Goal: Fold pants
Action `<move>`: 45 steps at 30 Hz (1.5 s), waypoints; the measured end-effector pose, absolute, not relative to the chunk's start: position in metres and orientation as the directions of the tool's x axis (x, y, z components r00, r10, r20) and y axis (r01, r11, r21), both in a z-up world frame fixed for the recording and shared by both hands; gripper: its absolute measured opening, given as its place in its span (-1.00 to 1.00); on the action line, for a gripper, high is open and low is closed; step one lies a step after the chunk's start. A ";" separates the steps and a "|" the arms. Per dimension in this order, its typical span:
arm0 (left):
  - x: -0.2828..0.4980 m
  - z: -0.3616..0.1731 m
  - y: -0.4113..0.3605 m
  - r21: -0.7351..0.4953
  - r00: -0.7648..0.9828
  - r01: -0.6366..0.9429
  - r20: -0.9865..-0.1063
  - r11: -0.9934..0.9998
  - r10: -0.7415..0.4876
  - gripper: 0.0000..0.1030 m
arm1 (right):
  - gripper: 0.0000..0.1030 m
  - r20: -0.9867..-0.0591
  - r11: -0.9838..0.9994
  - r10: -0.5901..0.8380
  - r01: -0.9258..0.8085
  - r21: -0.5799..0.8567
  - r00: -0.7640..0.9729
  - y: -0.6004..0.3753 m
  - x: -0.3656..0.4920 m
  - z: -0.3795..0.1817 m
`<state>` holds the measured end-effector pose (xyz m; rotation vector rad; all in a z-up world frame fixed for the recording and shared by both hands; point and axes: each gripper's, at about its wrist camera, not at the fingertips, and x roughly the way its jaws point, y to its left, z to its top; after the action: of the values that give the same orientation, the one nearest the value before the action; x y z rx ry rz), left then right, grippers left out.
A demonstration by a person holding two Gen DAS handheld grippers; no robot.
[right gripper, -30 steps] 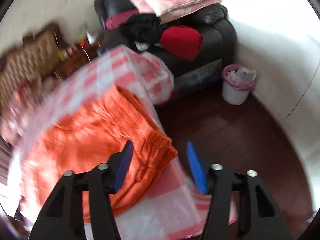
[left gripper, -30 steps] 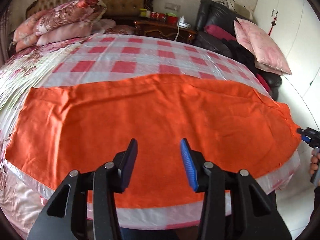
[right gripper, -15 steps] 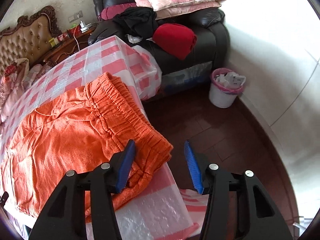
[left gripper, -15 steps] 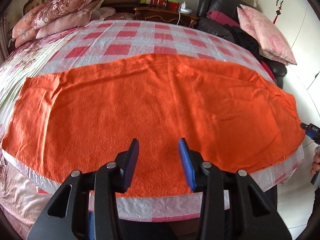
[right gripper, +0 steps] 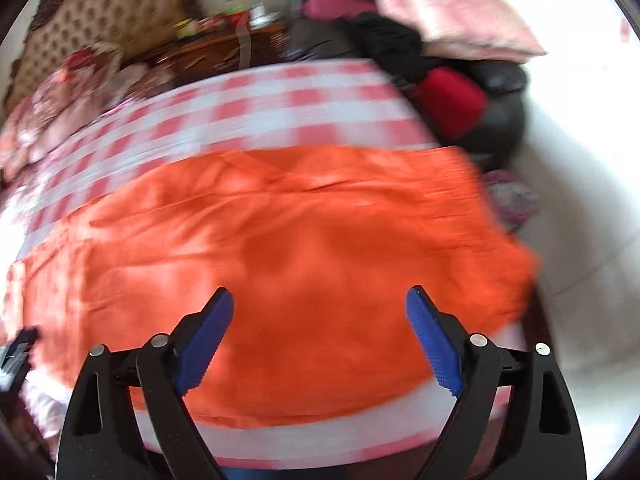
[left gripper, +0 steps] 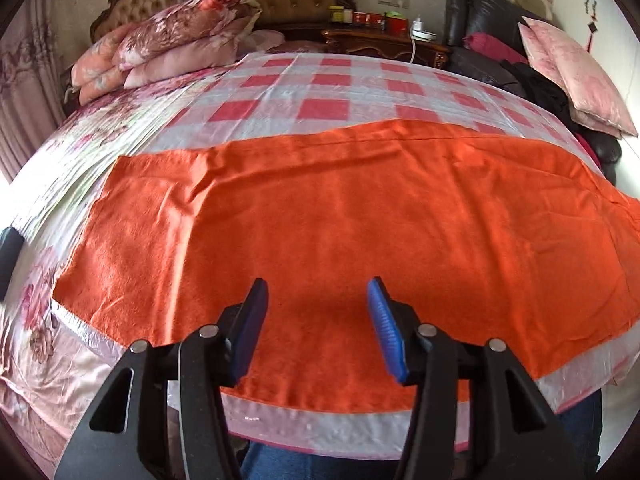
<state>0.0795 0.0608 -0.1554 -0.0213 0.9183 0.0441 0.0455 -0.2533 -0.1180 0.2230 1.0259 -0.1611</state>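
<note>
Right wrist view is blurred: the right tongs (right gripper: 320,332) have swung from the waistband end, off the bed's corner, to over the middle of the orange pants (right gripper: 304,264), their jaws just opening wide and empty. The left tongs (left gripper: 316,320) have also just opened somewhat, gripping nothing, above the near edge. The pants lie flat across the checked bed cover (left gripper: 328,92), so a fresh grasp for the next fold looks due.
</note>
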 end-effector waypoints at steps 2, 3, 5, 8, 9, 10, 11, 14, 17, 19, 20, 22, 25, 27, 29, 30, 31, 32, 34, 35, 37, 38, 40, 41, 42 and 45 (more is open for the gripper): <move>0.081 -0.157 0.069 -0.005 0.605 -0.069 -0.795 0.998 0.038 0.14 | 0.65 -0.868 0.969 0.004 0.211 0.126 0.497 -0.234 0.054 -0.121; 0.081 -0.157 0.070 -0.004 0.607 -0.075 -0.794 0.997 0.042 0.21 | 0.65 -0.872 0.972 0.018 0.194 0.130 0.490 -0.223 0.058 -0.123; 0.082 -0.160 0.075 -0.036 0.604 -0.081 -0.797 0.996 0.020 0.37 | 0.66 -0.881 0.980 0.036 0.158 0.125 0.471 -0.201 0.068 -0.127; 0.081 -0.163 0.070 -0.039 0.605 -0.062 -0.796 0.997 0.007 0.65 | 0.66 -0.891 0.983 0.065 0.124 0.135 0.449 -0.179 0.076 -0.132; 0.082 -0.165 0.067 -0.027 0.603 -0.057 -0.798 0.998 0.013 0.77 | 0.66 -0.895 0.983 0.070 0.122 0.137 0.441 -0.176 0.078 -0.134; 0.082 -0.166 0.062 -0.011 0.598 -0.051 -0.801 0.999 0.021 0.82 | 0.66 -0.902 0.983 0.071 0.121 0.135 0.425 -0.170 0.080 -0.137; 0.082 -0.168 0.059 -0.005 0.597 -0.051 -0.802 0.999 0.027 0.91 | 0.66 -0.908 0.985 0.065 0.120 0.126 0.413 -0.166 0.082 -0.139; 0.082 -0.169 0.055 -0.004 0.594 -0.074 -0.804 0.997 0.041 0.96 | 0.67 -0.926 0.989 0.045 0.115 0.094 0.376 -0.159 0.087 -0.147; 0.085 -0.169 0.055 -0.008 0.587 -0.092 -0.808 0.996 0.048 0.97 | 0.67 -0.938 0.991 0.030 0.112 0.073 0.345 -0.155 0.088 -0.155; 0.086 -0.169 0.054 -0.003 0.585 -0.096 -0.809 0.995 0.054 0.97 | 0.68 -0.948 0.990 0.033 0.119 0.074 0.317 -0.154 0.088 -0.161; 0.086 -0.169 0.054 -0.003 0.582 -0.098 -0.811 0.995 0.055 0.97 | 0.67 -0.945 0.992 0.014 0.113 0.054 0.328 -0.151 0.086 -0.161; 0.088 -0.169 0.054 -0.002 0.579 -0.097 -0.814 0.995 0.055 0.97 | 0.68 -0.944 0.995 -0.023 0.102 0.011 0.328 -0.146 0.085 -0.163; 0.084 -0.171 0.053 -0.003 0.616 -0.099 -0.786 0.995 0.059 0.97 | 0.68 -0.935 0.992 -0.037 0.126 0.008 0.354 -0.145 0.080 -0.164; 0.081 -0.173 0.053 0.003 0.642 -0.097 -0.764 0.995 0.065 0.97 | 0.69 -0.930 0.991 -0.042 0.137 0.009 0.366 -0.145 0.076 -0.164; 0.080 -0.173 0.052 0.010 0.643 -0.102 -0.763 0.995 0.073 0.97 | 0.69 -0.926 0.990 -0.043 0.142 0.012 0.375 -0.145 0.072 -0.164; 0.080 -0.172 0.053 0.009 0.633 -0.107 -0.771 0.994 0.075 0.97 | 0.69 -0.921 0.990 -0.045 0.140 0.011 0.388 -0.145 0.069 -0.164; 0.081 -0.170 0.054 0.015 0.615 -0.108 -0.785 0.994 0.079 0.97 | 0.69 -0.916 0.991 -0.047 0.137 0.009 0.398 -0.146 0.068 -0.164; 0.079 -0.166 0.056 0.034 0.616 -0.124 -0.781 0.992 0.103 0.97 | 0.69 -0.910 0.991 -0.052 0.130 0.003 0.412 -0.145 0.066 -0.164; 0.072 -0.153 0.066 0.066 0.659 -0.154 -0.736 0.986 0.152 0.78 | 0.69 -0.905 0.992 -0.052 0.126 0.002 0.422 -0.145 0.067 -0.163; 0.071 -0.147 0.074 0.066 0.671 -0.165 -0.723 0.984 0.161 0.66 | 0.69 -0.906 0.993 -0.050 0.121 0.001 0.421 -0.145 0.066 -0.163; 0.071 -0.142 0.096 0.050 0.673 -0.187 -0.721 0.981 0.165 0.47 | 0.69 -0.906 0.994 -0.045 0.106 0.000 0.422 -0.146 0.065 -0.163; 0.072 -0.143 0.109 0.032 0.662 -0.198 -0.733 0.980 0.157 0.24 | 0.68 -0.906 0.995 -0.045 0.101 -0.002 0.422 -0.146 0.066 -0.163; 0.073 -0.150 0.142 -0.022 0.637 -0.232 -0.759 0.972 0.135 0.04 | 0.68 -0.906 0.995 -0.043 0.098 -0.002 0.421 -0.146 0.066 -0.162; 0.073 -0.154 0.155 -0.040 0.632 -0.247 -0.764 0.968 0.129 -0.05 | 0.68 -0.905 0.996 -0.043 0.093 -0.003 0.424 -0.146 0.065 -0.162; 0.074 -0.158 0.168 -0.042 0.620 -0.258 -0.773 0.965 0.132 -0.14 | 0.68 -0.903 0.996 -0.041 0.090 -0.003 0.427 -0.146 0.065 -0.162; 0.070 -0.157 0.190 0.029 0.612 -0.267 -0.767 0.963 0.193 -0.17 | 0.66 -0.899 0.997 -0.062 0.067 -0.037 0.433 -0.142 0.066 -0.160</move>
<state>0.0701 0.1901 -0.1574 -0.0906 0.8728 0.2653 0.0662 -0.1423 -0.1597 0.0050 1.1202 -0.0808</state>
